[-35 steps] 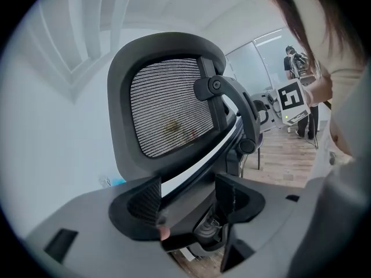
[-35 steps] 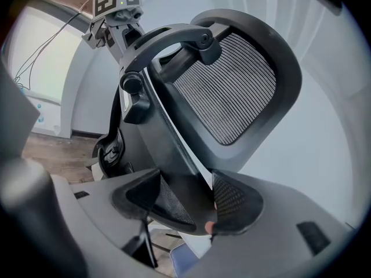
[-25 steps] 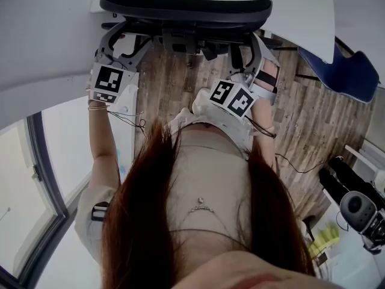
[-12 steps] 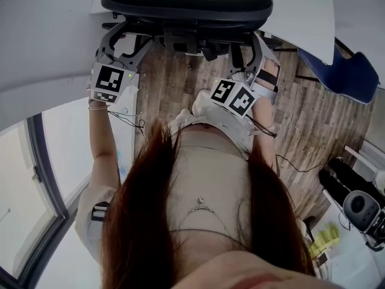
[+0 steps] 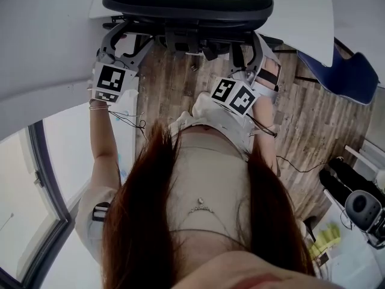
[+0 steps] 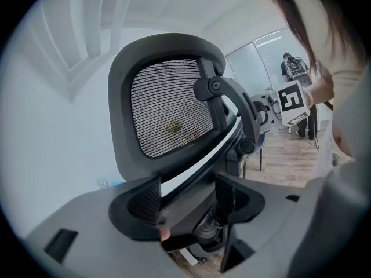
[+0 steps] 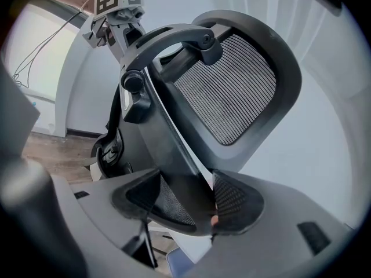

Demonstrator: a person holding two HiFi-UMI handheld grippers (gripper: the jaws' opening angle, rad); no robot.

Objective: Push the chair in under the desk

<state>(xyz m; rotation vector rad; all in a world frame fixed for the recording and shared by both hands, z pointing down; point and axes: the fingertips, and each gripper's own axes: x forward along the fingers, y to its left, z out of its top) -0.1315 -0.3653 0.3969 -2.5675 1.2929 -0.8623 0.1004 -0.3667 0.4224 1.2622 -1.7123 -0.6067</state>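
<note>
The chair (image 5: 186, 8) stood right at the white desk (image 5: 301, 17). From the head view, the top of its dark back lay across the desk's edge. Its seat could not be seen. The back had a grey mesh panel (image 7: 226, 91) in a thick dark rim, and dark bars (image 7: 168, 138) ran down behind it.

The left gripper (image 6: 188, 198) was on the left side of the chair. Its two jaws pinched one of the dark bars with a white stripe. The right gripper (image 7: 188, 198) was on the right side of the chair, and its jaws squeezed a bar that filled the gap between them.

Each gripper had a white cube with black square marks on it. The left cube (image 5: 110, 82) and the right cube (image 5: 233, 97) sat just behind the chair, on the person's side. The marks were block shapes, not words.

The person's left arm (image 5: 102, 137) reached straight out to the chair. Long hair hung down in front of the camera.

A wooden floor (image 5: 313, 119) lay under the chair. A blue seat (image 5: 343, 71) stood to the right of the chair, apart from it.
</note>
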